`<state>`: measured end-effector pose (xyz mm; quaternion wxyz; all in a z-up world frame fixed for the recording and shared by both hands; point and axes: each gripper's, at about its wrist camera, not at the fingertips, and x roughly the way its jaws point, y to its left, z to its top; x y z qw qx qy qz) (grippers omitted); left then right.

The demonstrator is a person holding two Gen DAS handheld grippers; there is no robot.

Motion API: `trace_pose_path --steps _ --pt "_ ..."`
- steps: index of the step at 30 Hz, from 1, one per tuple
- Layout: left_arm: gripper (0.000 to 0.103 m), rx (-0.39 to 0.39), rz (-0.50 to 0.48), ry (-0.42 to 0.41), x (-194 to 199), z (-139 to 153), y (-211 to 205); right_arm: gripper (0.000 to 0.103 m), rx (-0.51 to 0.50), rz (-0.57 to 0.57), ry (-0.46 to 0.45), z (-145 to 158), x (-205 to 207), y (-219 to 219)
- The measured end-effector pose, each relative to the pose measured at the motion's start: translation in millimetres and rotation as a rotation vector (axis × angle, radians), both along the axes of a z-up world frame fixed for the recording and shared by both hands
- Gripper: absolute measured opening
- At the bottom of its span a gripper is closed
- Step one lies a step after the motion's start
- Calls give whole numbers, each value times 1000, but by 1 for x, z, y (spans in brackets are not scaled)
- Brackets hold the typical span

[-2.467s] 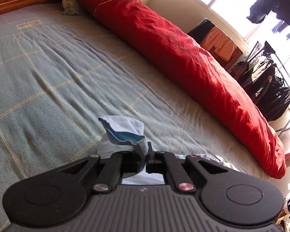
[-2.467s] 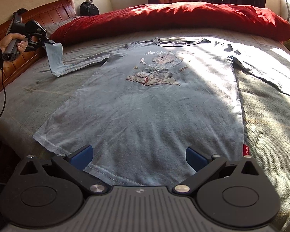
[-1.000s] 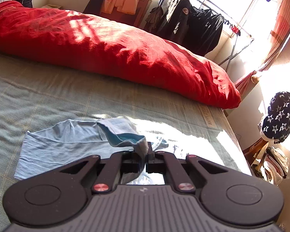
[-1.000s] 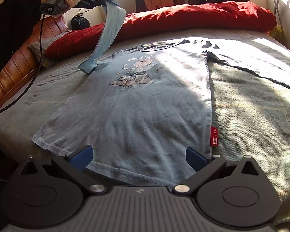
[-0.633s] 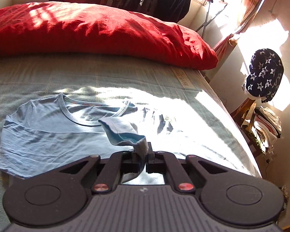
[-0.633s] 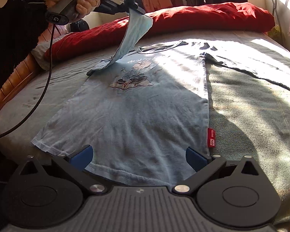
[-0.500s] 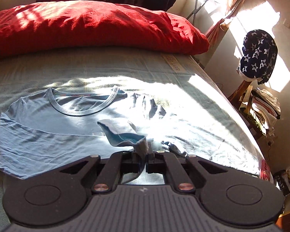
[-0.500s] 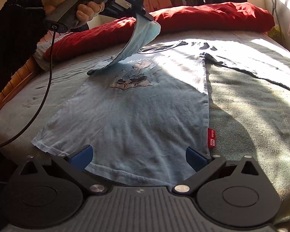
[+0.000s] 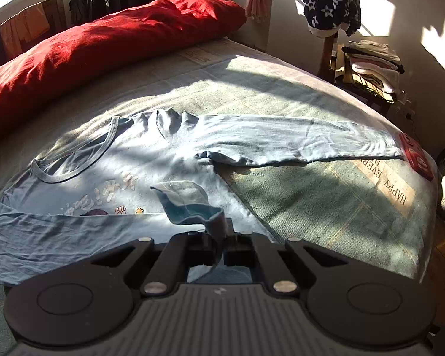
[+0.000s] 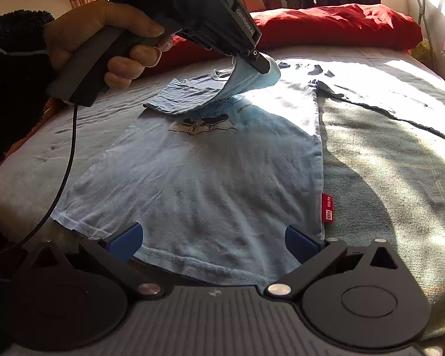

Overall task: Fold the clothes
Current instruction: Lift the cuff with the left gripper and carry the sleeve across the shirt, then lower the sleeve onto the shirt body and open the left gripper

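While my left gripper [image 9: 221, 241] is pinched tight on the cuff of the shirt's sleeve [image 9: 190, 204], the light blue long-sleeved shirt [image 10: 216, 178] lies face up on the grey-green bedspread [image 10: 385, 178]. Seen from my right wrist, my left hand [image 10: 103, 41] holds its gripper [image 10: 261, 66] above the chest, and the sleeve [image 10: 198, 95] curves up from the shoulder and arches over the cartoon print [image 10: 204, 124]. My right gripper [image 10: 213, 243] hangs low at the shirt's hem with its blue pads [image 10: 124, 238] spread wide apart; nothing is clamped between them, and the hem lies in the gap. A red tag [image 10: 327, 207] sticks out of the side seam near the hem. The other sleeve [image 9: 296, 142] stretches flat across the bedspread, away from the body. A long red duvet [image 9: 103, 47] lies rolled along the far side of the bed, well apart from the shirt.
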<state>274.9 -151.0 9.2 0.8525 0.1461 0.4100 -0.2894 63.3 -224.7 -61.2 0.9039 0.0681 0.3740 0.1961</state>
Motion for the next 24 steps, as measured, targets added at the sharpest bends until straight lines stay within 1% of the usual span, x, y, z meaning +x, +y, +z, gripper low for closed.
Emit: trace_pose_path --steps 4,7,8,16,19,22,24 --pt "2 72 -50 -12 -8 -16 -10 103 -2 2 0 0 -1 1" --pt "3 108 -75 -12 -12 -27 -13 103 -5 -1 3 -1 -1 1" --pt "5 120 -84 -12 -13 -31 -14 103 -6 -2 4 -1 -1 1" --pt "8 180 -148 -31 -23 -43 -20 103 -13 -8 16 -4 0 1" --pt "11 178 -163 -12 -23 -45 -20 103 -14 -6 16 -3 0 1" --pt "20 170 -163 -15 -26 -43 -18 103 -17 -8 13 -3 -1 1" --pt "28 161 -162 -11 -28 -42 -16 103 -19 -9 12 -2 -2 1"
